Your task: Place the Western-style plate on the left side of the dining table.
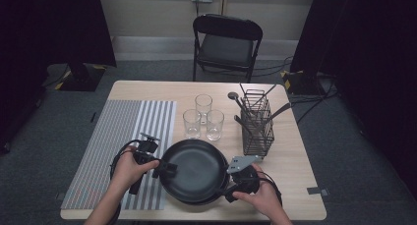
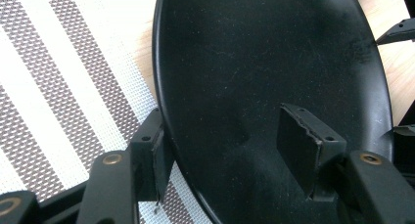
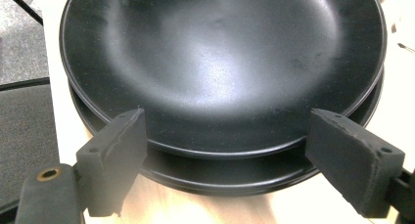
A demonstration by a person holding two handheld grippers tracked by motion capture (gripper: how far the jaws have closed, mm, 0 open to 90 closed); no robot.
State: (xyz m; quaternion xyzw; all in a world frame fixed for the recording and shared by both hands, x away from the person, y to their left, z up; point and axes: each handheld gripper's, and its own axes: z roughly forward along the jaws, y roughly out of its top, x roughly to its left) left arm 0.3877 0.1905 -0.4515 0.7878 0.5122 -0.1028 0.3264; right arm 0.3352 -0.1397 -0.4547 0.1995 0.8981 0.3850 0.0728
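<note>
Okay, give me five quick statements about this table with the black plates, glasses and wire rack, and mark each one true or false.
1. Two black plates are stacked: the top plate lies on a lower plate. True.
2. The left gripper has one jaw outside the top plate's rim and one over its inside. True.
3. The right gripper is clamped shut on a glass. False: its jaws stand wide apart at the near edge of the plates, with no pad seen pressing.
4. Four glasses stand behind the plates. False: there are three.
5. The wire rack with utensils stands on the striped placemat. False: it stands on bare wood at the right; the placemat is at the left.
</note>
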